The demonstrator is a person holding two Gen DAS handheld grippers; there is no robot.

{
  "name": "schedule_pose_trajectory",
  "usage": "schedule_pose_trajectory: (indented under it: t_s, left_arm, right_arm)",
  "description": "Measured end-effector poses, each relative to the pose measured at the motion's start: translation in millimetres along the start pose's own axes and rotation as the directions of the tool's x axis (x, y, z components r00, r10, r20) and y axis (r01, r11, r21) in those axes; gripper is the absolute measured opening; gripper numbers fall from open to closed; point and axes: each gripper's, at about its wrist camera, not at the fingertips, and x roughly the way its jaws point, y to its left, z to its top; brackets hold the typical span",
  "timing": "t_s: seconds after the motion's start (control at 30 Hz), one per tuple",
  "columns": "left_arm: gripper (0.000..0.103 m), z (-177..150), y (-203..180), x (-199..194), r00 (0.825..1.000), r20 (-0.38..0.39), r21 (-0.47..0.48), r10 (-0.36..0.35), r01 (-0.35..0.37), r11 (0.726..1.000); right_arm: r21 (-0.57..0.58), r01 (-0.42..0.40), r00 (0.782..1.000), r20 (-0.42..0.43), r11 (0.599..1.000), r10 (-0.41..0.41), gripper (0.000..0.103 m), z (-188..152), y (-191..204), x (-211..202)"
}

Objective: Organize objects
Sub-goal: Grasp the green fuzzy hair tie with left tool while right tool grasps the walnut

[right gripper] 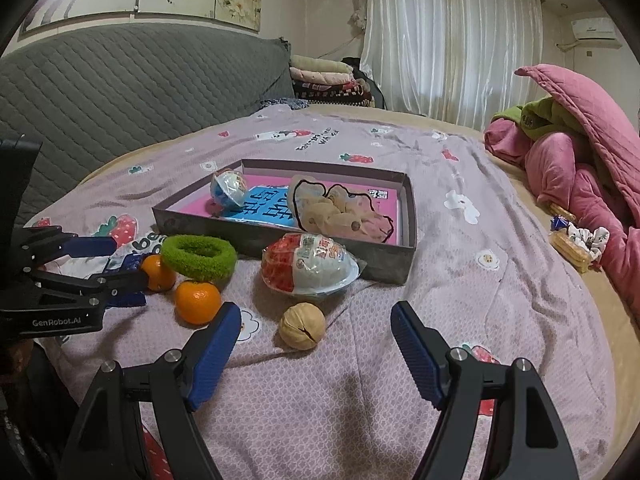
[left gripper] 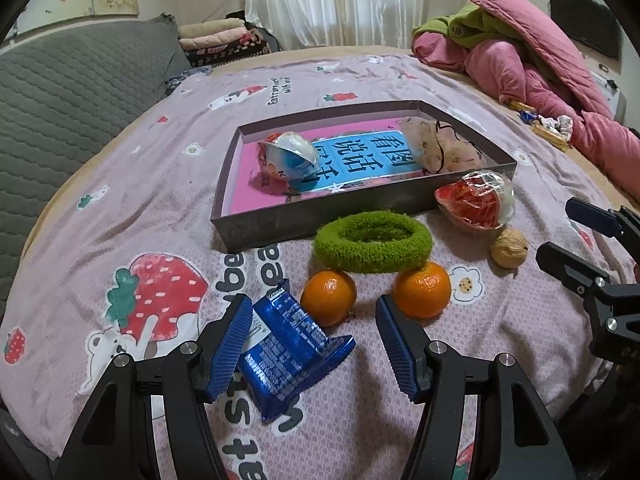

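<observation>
A bed spread with a strawberry-print blanket is seen, backed at 10 o'clock by a grey quilted headboard, with white curtains at 12 and a pink quilt at 3. The left gripper is held with fingers spread, a blue packet lying between them, while the right gripper is likewise spread about nothing, a walnut just ahead. Beyond are counted two oranges, one green ring, two wrapped eggs — one against the box, one inside beside a beige pouch — and the packet is shown whole only in the left view.
</observation>
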Motion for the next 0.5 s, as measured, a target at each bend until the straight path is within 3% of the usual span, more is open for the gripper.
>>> schedule_pose_trajectory:
  t_s: [0.5]
  left_arm:
    - [0.066,7,-8,11,1.0,0.023,0.046,0.015,-0.016,0.999]
  right_arm:
    - [-0.014,0.003,0.999,-0.046,1.0,-0.003,0.077,-4,2,14]
